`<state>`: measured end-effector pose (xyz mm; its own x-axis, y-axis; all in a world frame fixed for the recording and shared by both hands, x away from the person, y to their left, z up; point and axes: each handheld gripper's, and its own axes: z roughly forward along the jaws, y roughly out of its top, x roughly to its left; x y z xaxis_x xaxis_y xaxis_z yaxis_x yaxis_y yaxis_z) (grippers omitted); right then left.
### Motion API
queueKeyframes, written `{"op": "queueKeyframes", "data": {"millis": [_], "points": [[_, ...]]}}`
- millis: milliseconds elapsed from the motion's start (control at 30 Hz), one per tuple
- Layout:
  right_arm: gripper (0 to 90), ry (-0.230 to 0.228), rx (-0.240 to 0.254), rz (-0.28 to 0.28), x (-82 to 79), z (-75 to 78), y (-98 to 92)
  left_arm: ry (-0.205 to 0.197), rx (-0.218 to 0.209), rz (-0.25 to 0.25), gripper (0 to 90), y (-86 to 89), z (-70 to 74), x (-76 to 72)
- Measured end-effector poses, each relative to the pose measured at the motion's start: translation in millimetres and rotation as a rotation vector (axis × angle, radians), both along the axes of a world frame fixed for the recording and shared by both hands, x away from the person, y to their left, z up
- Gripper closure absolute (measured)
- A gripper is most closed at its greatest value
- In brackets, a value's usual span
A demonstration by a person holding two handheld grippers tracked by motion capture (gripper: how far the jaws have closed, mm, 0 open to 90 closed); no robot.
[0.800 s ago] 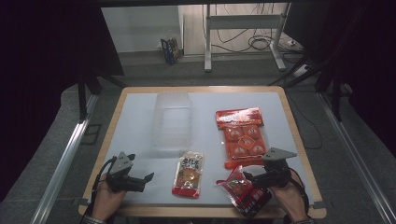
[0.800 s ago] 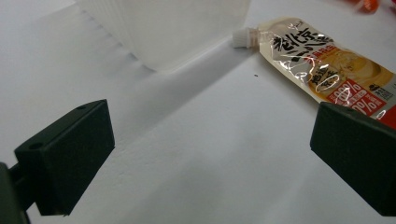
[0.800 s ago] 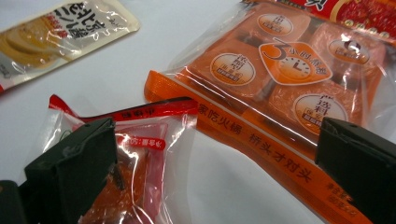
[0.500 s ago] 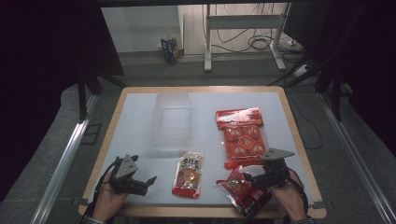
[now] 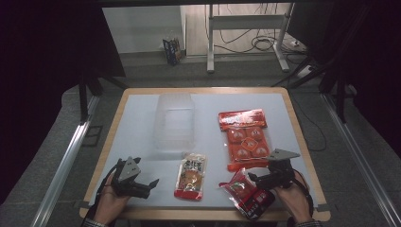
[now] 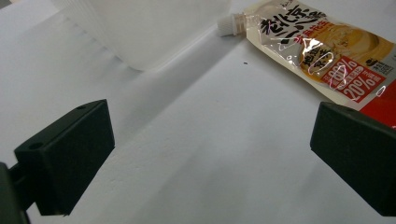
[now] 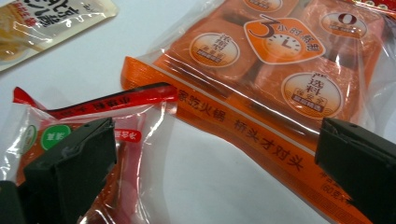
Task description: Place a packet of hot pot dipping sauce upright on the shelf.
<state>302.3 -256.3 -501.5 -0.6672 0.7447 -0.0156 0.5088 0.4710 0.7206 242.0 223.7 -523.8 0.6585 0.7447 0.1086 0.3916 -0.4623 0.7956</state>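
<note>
Both grippers wide open and empty. The left gripper (image 5: 150, 182) has shifted slightly toward the sauce pouch (image 5: 191, 175); the right gripper (image 5: 251, 178) stays over the red packet (image 5: 246, 193), nothing grasped yet.

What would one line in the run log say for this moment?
left gripper: open, empty, beside spouted pouch | right gripper: open, over red packet | orange pack: flat | clear container: untouched

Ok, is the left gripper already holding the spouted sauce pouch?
No: the left gripper has its jaws wide apart over bare table, and the sauce pouch lies beyond them, untouched.
</note>
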Motion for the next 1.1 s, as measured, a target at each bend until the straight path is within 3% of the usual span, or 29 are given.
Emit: {"op": "queueKeyframes", "data": {"millis": [233, 400, 500, 600, 633, 667, 700, 733, 767, 800, 967, 1100], "points": [[0.0, -0.001, -0.029, -0.051, 2.9, 0.6, -4.2, 0.004, 0.01, -0.006, 0.0, -0.8, -0.6, 0.3], [0.6, 0.033, 0.001, -0.103, 10.2, -1.2, -14.0, 0.003, 0.013, -0.007, 0.0, -1.3, -0.5, 0.1], [13.8, 0.019, -0.028, -0.128, 11.1, 1.7, -17.5, 0.003, 0.016, -0.007, 0.0, -1.4, -0.7, 0.2], [32.5, 0.038, -0.012, -0.144, 13.1, 5.9, -23.4, 0.002, 0.016, -0.007, 0.0, -1.4, -0.6, 0.0], [38.9, 0.045, -0.005, -0.149, 14.1, 6.7, -25.8, 0.001, 0.017, -0.007, 0.0, -1.5, -0.5, 0.0], [51.2, 0.065, 0.005, -0.161, 16.3, 7.8, -31.3, 0.001, 0.018, -0.008, 0.0, -1.6, -0.6, 0.0], [51.2, 0.065, 0.005, -0.161, 16.3, 7.8, -31.3, 0.002, 0.019, -0.008, 0.0, -1.7, -0.6, 0.0], [61.8, 0.076, 0.011, -0.171, 18.2, 8.8, -35.7, 0.002, 0.021, -0.01, 0.0, -2.1, -0.7, 0.0], [61.8, 0.076, 0.011, -0.171, 18.2, 8.8, -35.7, 0.002, 0.021, -0.01, 0.0, -2.1, -0.7, 0.0], [73.9, 0.073, 0.002, -0.19, 20.3, 10.6, -41.2, 0.002, 0.029, -0.014, 0.0, -1.9, -0.4, 0.0], [88.4, 0.06, 0.002, -0.218, 24.8, 12.5, -52.1, -0.001, 0.033, -0.016, 0.0, -2.7, -0.6, -0.1], [88.6, 0.068, -0.031, -0.276, 32.8, 6.8, -60.7, -0.001, 0.037, -0.02, 0.0, -3.9, -0.6, -0.2]]}}
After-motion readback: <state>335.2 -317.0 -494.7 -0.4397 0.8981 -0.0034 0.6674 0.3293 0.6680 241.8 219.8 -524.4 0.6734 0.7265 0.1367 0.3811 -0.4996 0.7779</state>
